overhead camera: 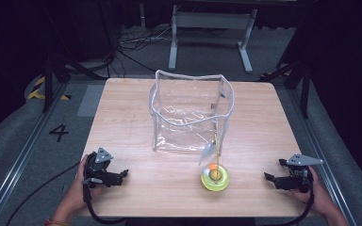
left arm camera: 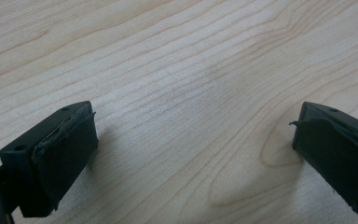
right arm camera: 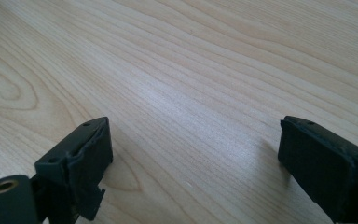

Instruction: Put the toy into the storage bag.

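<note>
on the high view a light wooden surface [overhead camera: 136, 127] carries a clear plastic bag [overhead camera: 191, 113] with a white zip edge, standing upright and open at the top, near the middle and toward the far side. in front of it, nearer the person and a little right of centre, sits a small yellow-green ring-shaped toy [overhead camera: 215, 178] with an orange ball resting in its middle; a thin stalk rises from it toward the bag's near right corner, and a pale leaf-like flap hangs beside the stalk. the toy lies apart from the bag's base and well apart from both grippers. the left gripper [overhead camera: 122, 174] rests low at the near left of the surface, held in the person's left hand [overhead camera: 78, 190], its fingers pointing right toward the toy. in the left gripper view its fingers [left arm camera: 65, 149] stand wide apart with bare wood grain between them, holding nothing. the right gripper [overhead camera: 269, 178] sits at the near right edge in the right hand [overhead camera: 321, 197], pointing left toward the toy. in the right gripper view its fingers [right arm camera: 88, 154] are likewise spread as wide as they go, gripping nothing, with plain wood between them. a black cable trails from each gripper toward the near edge. beyond the surface lie grey floor and a metal frame.
</note>
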`<state>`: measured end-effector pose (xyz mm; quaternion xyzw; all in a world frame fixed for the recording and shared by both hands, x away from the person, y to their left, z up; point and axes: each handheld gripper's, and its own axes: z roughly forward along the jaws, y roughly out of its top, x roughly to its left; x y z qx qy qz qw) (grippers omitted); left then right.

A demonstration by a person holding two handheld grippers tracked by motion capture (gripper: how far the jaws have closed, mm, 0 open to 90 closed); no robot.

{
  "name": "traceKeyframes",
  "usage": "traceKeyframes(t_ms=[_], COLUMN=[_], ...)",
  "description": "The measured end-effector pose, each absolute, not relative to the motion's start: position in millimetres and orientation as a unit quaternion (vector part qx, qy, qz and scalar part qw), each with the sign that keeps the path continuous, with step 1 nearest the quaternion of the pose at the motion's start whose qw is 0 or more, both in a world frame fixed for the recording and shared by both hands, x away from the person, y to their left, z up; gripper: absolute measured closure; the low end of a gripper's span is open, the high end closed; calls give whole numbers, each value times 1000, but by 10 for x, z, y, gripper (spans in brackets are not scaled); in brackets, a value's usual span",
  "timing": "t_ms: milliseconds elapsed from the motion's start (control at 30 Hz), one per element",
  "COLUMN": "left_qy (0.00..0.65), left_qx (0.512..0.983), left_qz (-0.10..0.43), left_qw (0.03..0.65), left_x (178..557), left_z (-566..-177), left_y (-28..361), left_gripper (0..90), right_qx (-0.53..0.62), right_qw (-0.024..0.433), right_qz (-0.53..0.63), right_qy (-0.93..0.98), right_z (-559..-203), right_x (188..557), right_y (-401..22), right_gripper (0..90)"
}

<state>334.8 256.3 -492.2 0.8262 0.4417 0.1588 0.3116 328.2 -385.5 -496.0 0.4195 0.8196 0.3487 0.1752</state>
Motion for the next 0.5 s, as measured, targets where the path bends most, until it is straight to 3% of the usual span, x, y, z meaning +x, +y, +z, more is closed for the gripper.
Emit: traceKeyframes(t_ms=[367, 500], left_qy=[436, 436], left_qx=[829, 830], left_qz=[156, 156], left_qw=[314, 313], left_x=[3335, 3333], left_z=[-4923, -4921], left_y=[2595, 2597], left_gripper=[2, 3], right_qx=[408, 393], right_qw=[149, 145], right_qz=[304, 283], right_qy=[848, 863], right_z=[-4864, -4794], right_x=[3340, 3357], right_y=[-3816, -3750], right_gripper=[111, 204])
